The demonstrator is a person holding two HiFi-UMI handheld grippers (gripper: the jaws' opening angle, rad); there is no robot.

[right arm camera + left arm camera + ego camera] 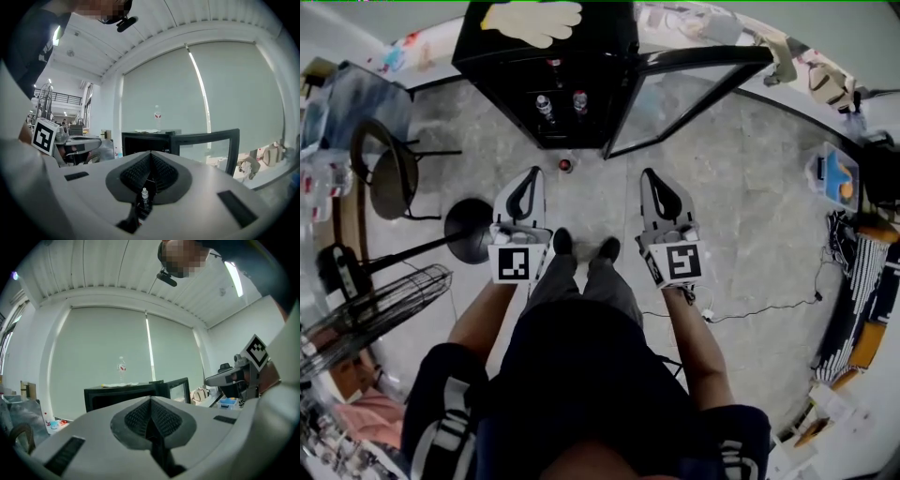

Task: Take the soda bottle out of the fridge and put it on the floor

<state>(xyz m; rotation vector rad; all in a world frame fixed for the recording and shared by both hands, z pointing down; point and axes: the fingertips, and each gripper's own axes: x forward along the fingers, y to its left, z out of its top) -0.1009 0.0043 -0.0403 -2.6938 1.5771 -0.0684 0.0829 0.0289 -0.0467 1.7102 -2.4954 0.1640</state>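
The black fridge [544, 56] stands ahead with its glass door [684, 94] swung open to the right; it also shows in the left gripper view [122, 397] and the right gripper view [145, 140]. Two bottles [546, 107] stand on a shelf inside. A small red-topped bottle [565, 165] stands on the floor just in front of the fridge, between the two grippers and ahead of them. My left gripper [530, 176] and right gripper [651, 176] are held side by side over my feet, both shut and empty. A small bottle [145, 194] shows through the slit under the right jaws.
A chair [386, 174] and a fan's round base [470, 229] stand to the left, a fan cage [375, 309] nearer. A cable [759, 306] runs across the floor on the right. A blue bin [839, 178] sits far right. A beige glove [534, 19] lies on the fridge.
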